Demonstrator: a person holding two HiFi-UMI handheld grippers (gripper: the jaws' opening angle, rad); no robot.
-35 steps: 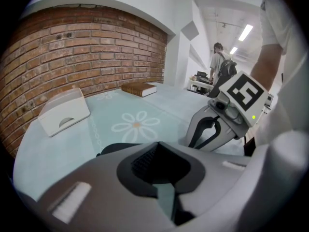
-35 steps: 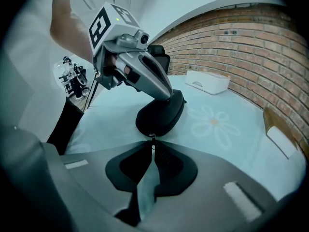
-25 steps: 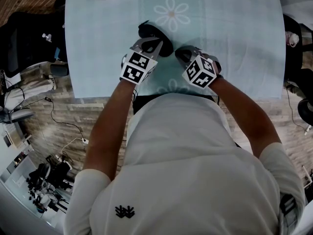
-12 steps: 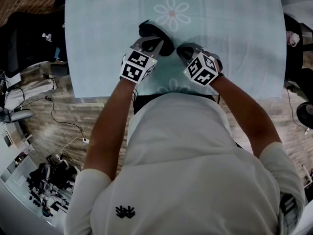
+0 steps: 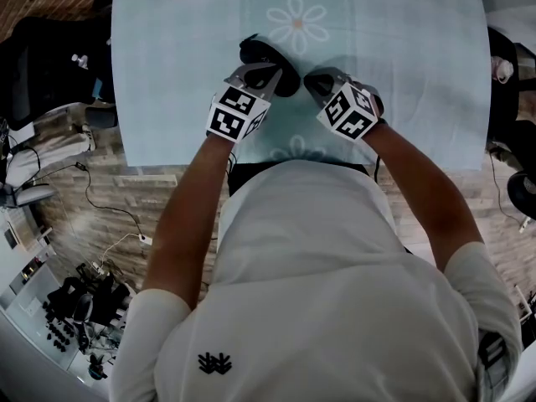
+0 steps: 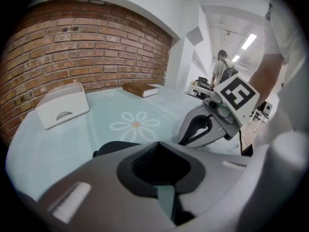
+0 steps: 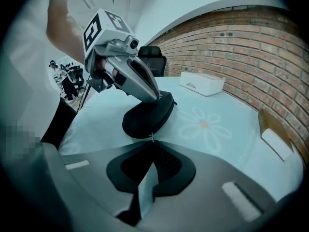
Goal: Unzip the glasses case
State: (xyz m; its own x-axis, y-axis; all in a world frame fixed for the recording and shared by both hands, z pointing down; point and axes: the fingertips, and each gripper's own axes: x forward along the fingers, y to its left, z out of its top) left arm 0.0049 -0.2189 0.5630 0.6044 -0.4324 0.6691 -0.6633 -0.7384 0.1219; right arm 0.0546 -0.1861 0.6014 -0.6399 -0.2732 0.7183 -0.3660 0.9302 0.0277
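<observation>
Right gripper (image 5: 314, 83) has edged slightly up-table since a second ago. Glasses case (image 7: 145, 117) lies on the daisy cloth (image 5: 402, 57), pinned under the closed left gripper (image 7: 154, 96). Right jaws pinch the zipper pull (image 7: 152, 137). I judge two risks: the tiny pull slips free, or the case skids if left pressure eases.

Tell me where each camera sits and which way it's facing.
Head view: on the head, steeply down at the table; arms, torso, left tool, right tool show.
Left gripper view: on the left tool, along its shut jaws toward the brick wall; right tool shows.
Right gripper view: on the right tool, toward the glasses case, zipper pull at its jaws; left tool shows.
Shared: all three show the case.
</observation>
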